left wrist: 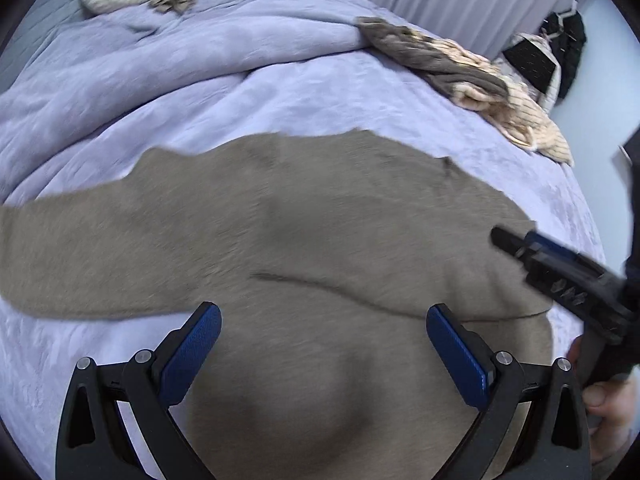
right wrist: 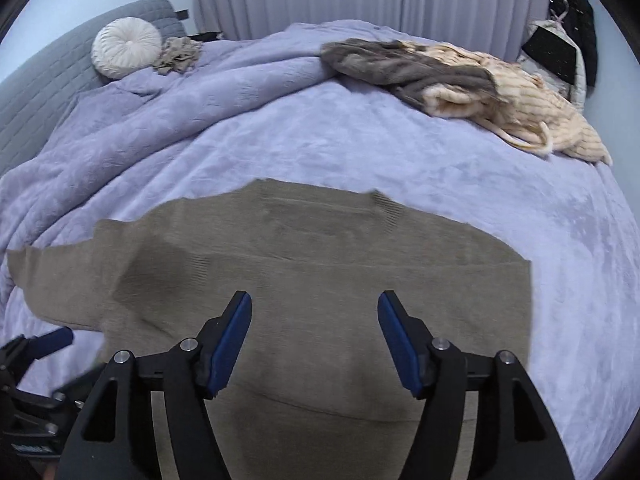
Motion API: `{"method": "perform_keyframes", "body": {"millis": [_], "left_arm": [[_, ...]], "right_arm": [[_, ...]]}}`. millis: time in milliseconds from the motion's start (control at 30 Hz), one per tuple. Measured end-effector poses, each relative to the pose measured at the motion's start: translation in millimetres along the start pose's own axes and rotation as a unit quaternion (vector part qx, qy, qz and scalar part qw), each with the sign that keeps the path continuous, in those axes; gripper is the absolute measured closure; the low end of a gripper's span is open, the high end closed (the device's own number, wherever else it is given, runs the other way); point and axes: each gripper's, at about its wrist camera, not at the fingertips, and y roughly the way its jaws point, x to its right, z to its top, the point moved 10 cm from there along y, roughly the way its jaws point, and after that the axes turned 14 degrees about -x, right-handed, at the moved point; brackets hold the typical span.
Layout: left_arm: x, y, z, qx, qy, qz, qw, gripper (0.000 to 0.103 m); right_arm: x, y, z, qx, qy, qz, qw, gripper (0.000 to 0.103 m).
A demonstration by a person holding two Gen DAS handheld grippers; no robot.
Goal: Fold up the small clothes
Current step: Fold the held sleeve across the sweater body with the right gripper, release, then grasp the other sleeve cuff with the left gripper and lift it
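Brown sweater lies flat on the bed, one sleeve extended left. Left gripper and right gripper hover above it, jaws released, grasping nothing. Other clothes lie well apart.

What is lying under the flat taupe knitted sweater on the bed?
The taupe knitted sweater lies spread on the lavender plush bedspread, which shows all around it. Whether anything else lies beneath cannot be seen, because the knit covers that area.
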Motion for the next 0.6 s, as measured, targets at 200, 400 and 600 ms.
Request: {"method": "perform_keyframes", "body": {"millis": [200,400,600], "left_arm": [[69,40,29,-0.021,0.050,-0.028,0.9981,0.000],[23,101,30,-0.066,0.034,0.053,0.9959,0.000],[-3,32,4,-0.017,-0.009,-0.001,0.9998,0.000]], "right_arm": [[85,44,-23,-0.052,0.062,-0.030,0.996,0.034],[140,51,-36,-0.050,0.109,-0.038,0.992,0.034],[120,10,-51,-0.016,0.097,-0.044,0.994,0.032]]}}
